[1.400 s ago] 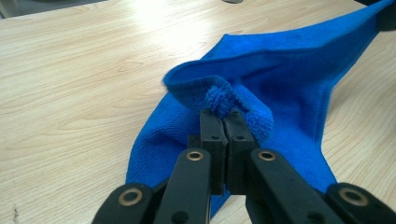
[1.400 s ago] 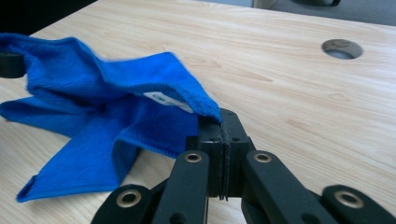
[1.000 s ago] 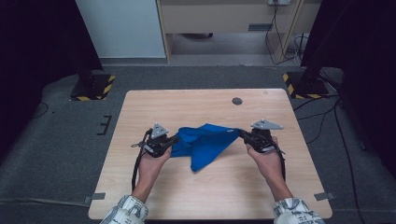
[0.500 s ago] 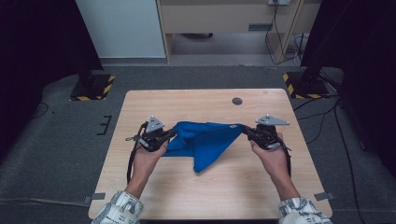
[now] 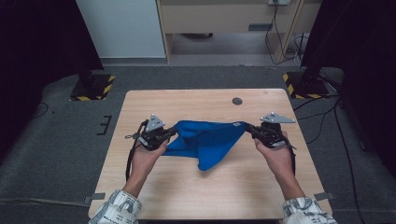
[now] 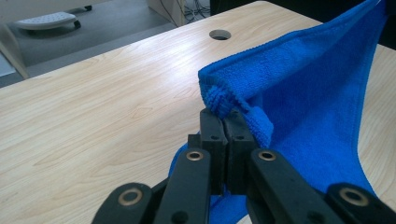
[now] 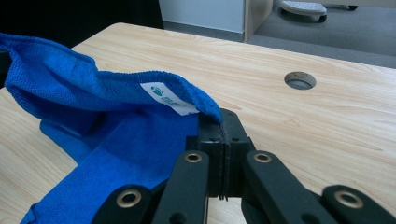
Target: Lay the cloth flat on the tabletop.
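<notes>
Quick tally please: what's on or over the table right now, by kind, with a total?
Blue cloth: 1, stretched between both grippers
White label on the cloth: 1
Hand-held gripper: 2, left and right, each shut on a cloth corner
Round hole in the table: 1
Total: 5

Cloth (image 5: 205, 142) between left gripper (image 5: 172, 134) and right gripper (image 5: 250, 129), above table (image 5: 187, 102), hole (image 5: 237, 101) behind.
</notes>
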Tool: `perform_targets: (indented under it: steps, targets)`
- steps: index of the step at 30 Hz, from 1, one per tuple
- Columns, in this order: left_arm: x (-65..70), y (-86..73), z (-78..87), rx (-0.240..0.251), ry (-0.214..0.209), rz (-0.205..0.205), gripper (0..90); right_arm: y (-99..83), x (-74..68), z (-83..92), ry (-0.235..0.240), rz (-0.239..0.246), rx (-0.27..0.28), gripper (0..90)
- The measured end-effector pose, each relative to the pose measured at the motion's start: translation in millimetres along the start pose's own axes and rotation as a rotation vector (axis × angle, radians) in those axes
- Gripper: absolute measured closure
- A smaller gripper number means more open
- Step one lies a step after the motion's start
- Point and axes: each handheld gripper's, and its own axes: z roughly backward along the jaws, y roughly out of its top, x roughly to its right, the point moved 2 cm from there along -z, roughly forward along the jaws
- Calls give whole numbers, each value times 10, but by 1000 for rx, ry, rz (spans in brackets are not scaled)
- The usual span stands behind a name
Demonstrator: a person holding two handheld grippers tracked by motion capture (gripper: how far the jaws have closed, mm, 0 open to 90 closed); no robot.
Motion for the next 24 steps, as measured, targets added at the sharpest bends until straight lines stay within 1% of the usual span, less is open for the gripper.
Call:
perform_targets:
  steps: [2,4,6,14,17,20,24]
  targets:
    - [17,16,4,-1,-3,-9,885,4,6,13,0,-1,2,898]
    - [32,37,16,4,-3,-13,886,8,9,30,0,7,2,898]
    - [42,55,35,7,-4,-15,886,14,9,49,1,1,8,898]
    - [73,102,96,17,-4,-19,886,29,16,109,4,2,10,898]
    - [98,117,121,28,-7,-18,886,33,7,136,7,3,10,898]
    - [125,127,145,31,-10,-27,886,34,7,168,10,6,10,898]
    - [148,155,216,43,-15,-32,886,50,12,207,14,3,20,898]
